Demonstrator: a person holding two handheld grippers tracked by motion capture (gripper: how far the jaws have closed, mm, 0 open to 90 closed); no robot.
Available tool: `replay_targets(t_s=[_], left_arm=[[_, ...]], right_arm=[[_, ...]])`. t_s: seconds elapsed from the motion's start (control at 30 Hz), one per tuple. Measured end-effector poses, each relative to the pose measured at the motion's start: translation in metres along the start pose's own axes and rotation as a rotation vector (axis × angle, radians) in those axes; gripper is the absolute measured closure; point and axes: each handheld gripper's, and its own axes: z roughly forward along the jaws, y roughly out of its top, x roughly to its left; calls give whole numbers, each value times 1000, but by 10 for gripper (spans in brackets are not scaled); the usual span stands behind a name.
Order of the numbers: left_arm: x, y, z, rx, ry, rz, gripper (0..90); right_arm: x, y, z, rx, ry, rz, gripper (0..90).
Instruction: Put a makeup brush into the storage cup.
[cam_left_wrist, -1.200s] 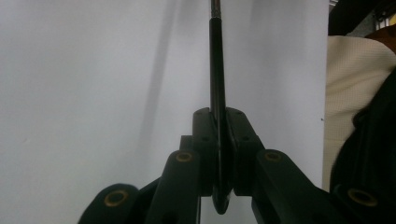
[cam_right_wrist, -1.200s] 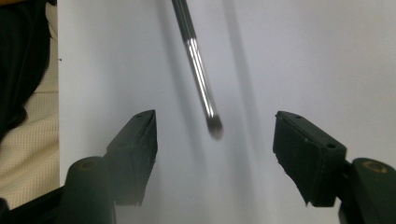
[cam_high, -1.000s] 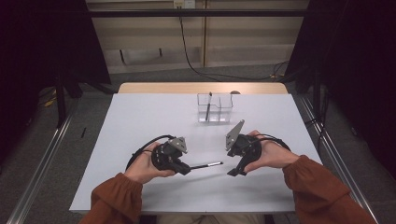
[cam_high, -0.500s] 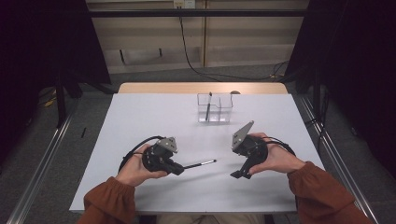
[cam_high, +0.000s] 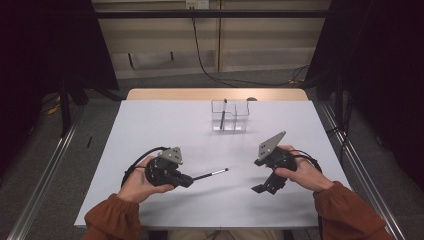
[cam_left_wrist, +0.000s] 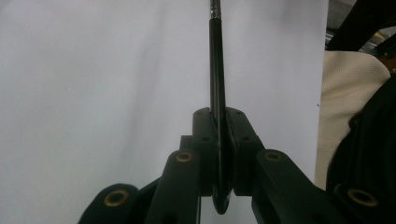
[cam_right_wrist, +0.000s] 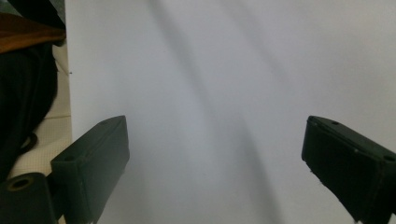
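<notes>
With the right tool (cam_high: 263, 184) having just opened its jaws wide on nothing and drawn away, the black pen (cam_high: 211, 174) stays clamped in the left tool (cam_high: 186, 180), well short of the clear organiser (cam_high: 230, 115), ready for carrying there.

Bright, evenly lit table (cam_high: 150, 130); dark surroundings; soft, slightly blurred close-ups.

Slim black pen (cam_high: 210, 175) w/ silvery tip — held near-level just above white table (cam_high: 165, 125), tip toward table's right, butt clamped.
</notes>
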Motion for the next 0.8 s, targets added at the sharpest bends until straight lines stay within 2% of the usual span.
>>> replay_targets(t_s=[0.07, 0.1, 0.27, 0.4, 0.57, 0.8], left_arm=[[1, -3, 0, -1, 13, -10, 838], [1, -5, 0, -10, 7, -13, 838], [2, -6, -3, -50, 13, -21, 838], [5, -10, -3, -103, 13, -48, 838], [6, -12, -3, -142, 29, -42, 838], [6, -13, -6, -240, 39, -40, 838]], right_arm=[[0, -3, 0, -10, 24, 9, 72], [1, -4, 0, -9, 29, 7, 70], [3, -9, 2, -39, 14, 21, 74], [4, -13, 5, -66, 6, 35, 85], [7, -16, 6, -91, 6, 48, 89], [11, -20, 13, -120, -1, 50, 91]])
